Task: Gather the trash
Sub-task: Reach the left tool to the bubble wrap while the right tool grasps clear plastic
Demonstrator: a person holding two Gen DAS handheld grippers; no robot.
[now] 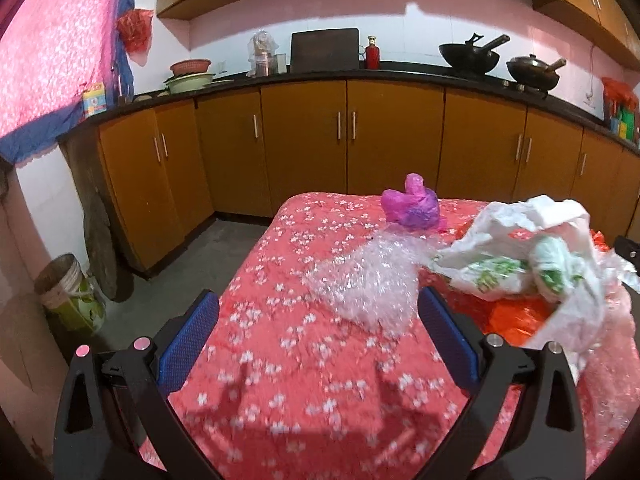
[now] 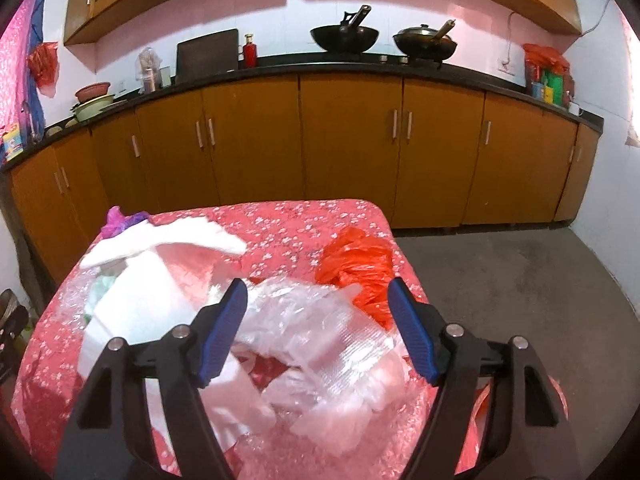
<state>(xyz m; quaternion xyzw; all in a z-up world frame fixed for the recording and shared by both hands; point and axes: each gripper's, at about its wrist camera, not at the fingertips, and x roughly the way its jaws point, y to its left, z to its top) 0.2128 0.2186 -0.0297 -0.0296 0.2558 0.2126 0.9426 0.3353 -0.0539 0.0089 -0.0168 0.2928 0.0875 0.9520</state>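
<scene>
Red cloth printed with small white blossoms covers the table (image 1: 304, 360), which stands on a grey concrete floor (image 2: 500, 280) before a long run of orange-brown wooden base cabinets (image 1: 304, 144) under a black countertop (image 1: 304, 76); matching wall cabinets hang above pink-and-white walls. On the counter, far right: two black woks (image 2: 344, 38), one of them lidded; far centre, one red bottle (image 2: 249, 54). At the far left on the floor, one cylindrical bin with a green printed wrap (image 1: 70, 294). Trash on the table, one of each: a knotted purple plastic bag (image 1: 412, 208), far; a crinkled sheet of clear bubble wrap (image 1: 368, 284), centre-left; a crumpled white plastic bag with green print (image 1: 520, 264), right of the bubble wrap; a glossy orange-red plastic bag (image 2: 356, 268), far right; a heap of clear, ribbed plastic film (image 2: 320, 344), near. The left gripper (image 1: 318, 308), black frame with blue textured pads, is spread wide above the cloth, the bubble wrap just beyond its right finger, holding nothing. The right gripper (image 2: 318, 300), of the same make, is spread wide over the clear film heap, gripping nothing.
</scene>
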